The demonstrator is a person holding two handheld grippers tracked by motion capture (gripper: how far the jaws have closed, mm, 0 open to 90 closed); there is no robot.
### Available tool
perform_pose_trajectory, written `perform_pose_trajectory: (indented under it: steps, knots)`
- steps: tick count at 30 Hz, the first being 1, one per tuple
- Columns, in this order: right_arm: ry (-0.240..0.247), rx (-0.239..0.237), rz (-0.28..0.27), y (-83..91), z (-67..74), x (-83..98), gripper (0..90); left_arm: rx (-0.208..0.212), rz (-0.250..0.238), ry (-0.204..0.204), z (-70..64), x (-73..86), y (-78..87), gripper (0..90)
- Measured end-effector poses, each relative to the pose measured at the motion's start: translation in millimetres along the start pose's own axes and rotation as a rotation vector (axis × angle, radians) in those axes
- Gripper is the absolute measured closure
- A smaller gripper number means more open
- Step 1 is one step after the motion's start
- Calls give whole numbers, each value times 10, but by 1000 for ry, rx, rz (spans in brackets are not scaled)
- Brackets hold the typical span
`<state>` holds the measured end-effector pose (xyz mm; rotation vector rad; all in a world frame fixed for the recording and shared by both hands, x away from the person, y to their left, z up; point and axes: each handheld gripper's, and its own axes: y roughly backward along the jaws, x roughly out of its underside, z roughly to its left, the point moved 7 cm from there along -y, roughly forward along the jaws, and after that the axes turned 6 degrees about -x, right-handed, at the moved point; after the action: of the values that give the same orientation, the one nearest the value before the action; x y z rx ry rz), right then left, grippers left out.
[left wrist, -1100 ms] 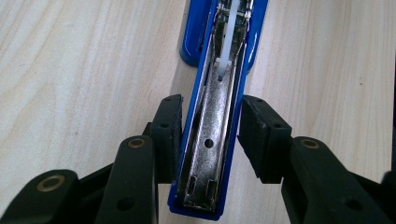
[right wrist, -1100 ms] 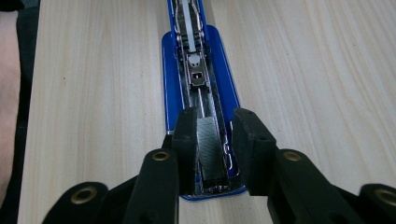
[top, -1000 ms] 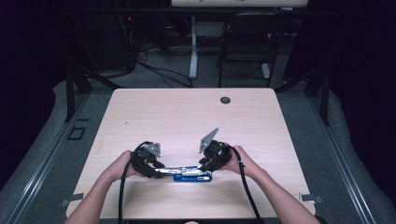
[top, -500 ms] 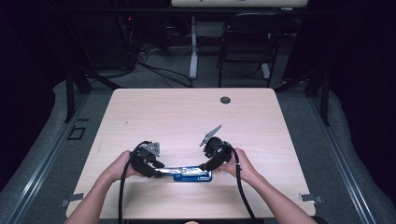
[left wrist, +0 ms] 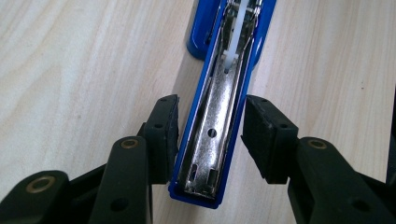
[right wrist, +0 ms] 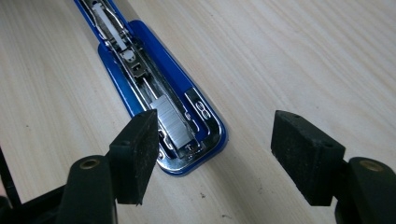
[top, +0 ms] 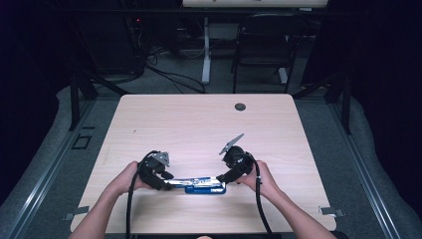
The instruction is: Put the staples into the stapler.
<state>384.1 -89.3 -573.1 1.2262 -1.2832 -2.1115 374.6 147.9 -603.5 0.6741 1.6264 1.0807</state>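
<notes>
hiding the stapler's [top: 199, 185] ends, both grippers' jaws overlap it.

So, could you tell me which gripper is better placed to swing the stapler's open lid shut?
Left: the left gripper straddles the lid; the right gripper stands open over the staples.

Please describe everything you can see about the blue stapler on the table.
The blue stapler lies folded open and flat near the table's front edge, its two halves stretched in one line. The body looks like blue plastic or painted metal with shiny metal inside. One half is the open cover with its metal channel and white spring guide; the other is the base with the magazine, where a short strip of staples sits. The left hand-held gripper straddles the cover's end, one pad touching. The right hand-held gripper stands open at the base end.
</notes>
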Motion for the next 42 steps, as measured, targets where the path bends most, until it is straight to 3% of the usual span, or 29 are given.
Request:
perform_pose_trajectory:
  steps: [6, 8, 14, 27, 42]
  knots:
    - [-7, 5, -7, 30, 1, 25, 324, 9, 7, -3, -6, 17, -15, 573]
    - [-5, 4, -2, 43, -4, 34, 325, -11, 7, -22, -10, 11, -17, 583]
    - [-17, 15, -11, 62, -23, 42, 325, -14, 3, -45, -19, -8, -21, 593]
    - [-26, 21, -10, 81, -46, 51, 329, -45, -14, -74, -35, -102, -33, 596]
    - [-36, 25, -7, 90, -75, 78, 330, -19, 2, -27, -11, -63, -86, 580]
